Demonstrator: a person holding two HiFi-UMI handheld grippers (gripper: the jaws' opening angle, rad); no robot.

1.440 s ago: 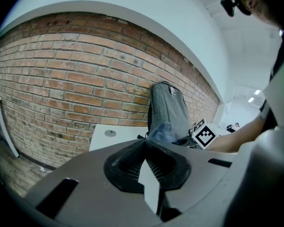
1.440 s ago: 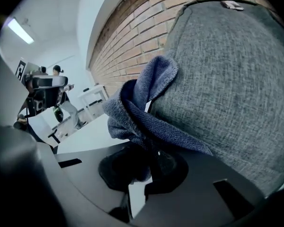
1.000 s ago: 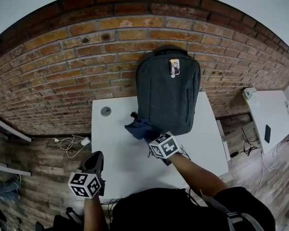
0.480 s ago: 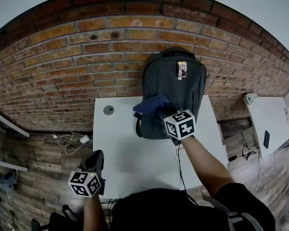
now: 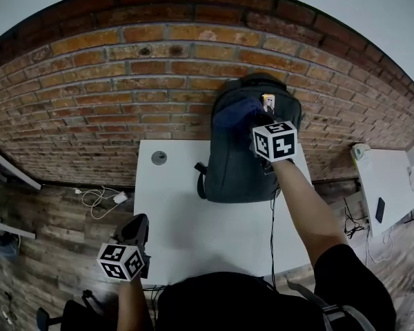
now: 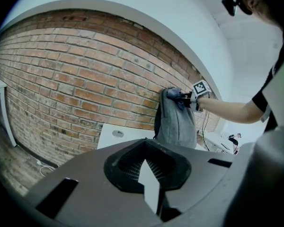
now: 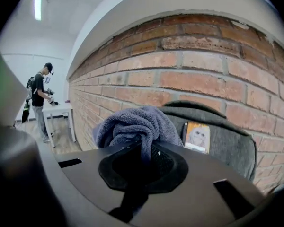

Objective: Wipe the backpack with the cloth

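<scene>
A dark grey backpack (image 5: 248,161) stands upright on the white table (image 5: 186,216), leaning against the brick wall. My right gripper (image 5: 254,119) is shut on a blue cloth (image 5: 236,112) and presses it to the backpack's upper front, just left of a small picture tag (image 5: 268,102). In the right gripper view the cloth (image 7: 135,126) bunches over the jaws, with the backpack (image 7: 222,143) and its tag (image 7: 197,137) behind. My left gripper (image 5: 135,232) hangs at the table's near left corner, shut and empty. From the left gripper view the backpack (image 6: 176,122) and cloth (image 6: 173,94) show far off.
A round cable grommet (image 5: 159,158) sits in the table's far left corner. The brick wall (image 5: 124,95) runs right behind the table. Cables (image 5: 100,200) lie on the wooden floor to the left. Another white table (image 5: 390,178) stands to the right. A person (image 7: 39,103) stands far off.
My right gripper has carried the cloth up the backpack's front, from its lower left edge to near the top. The left gripper has stayed put.
</scene>
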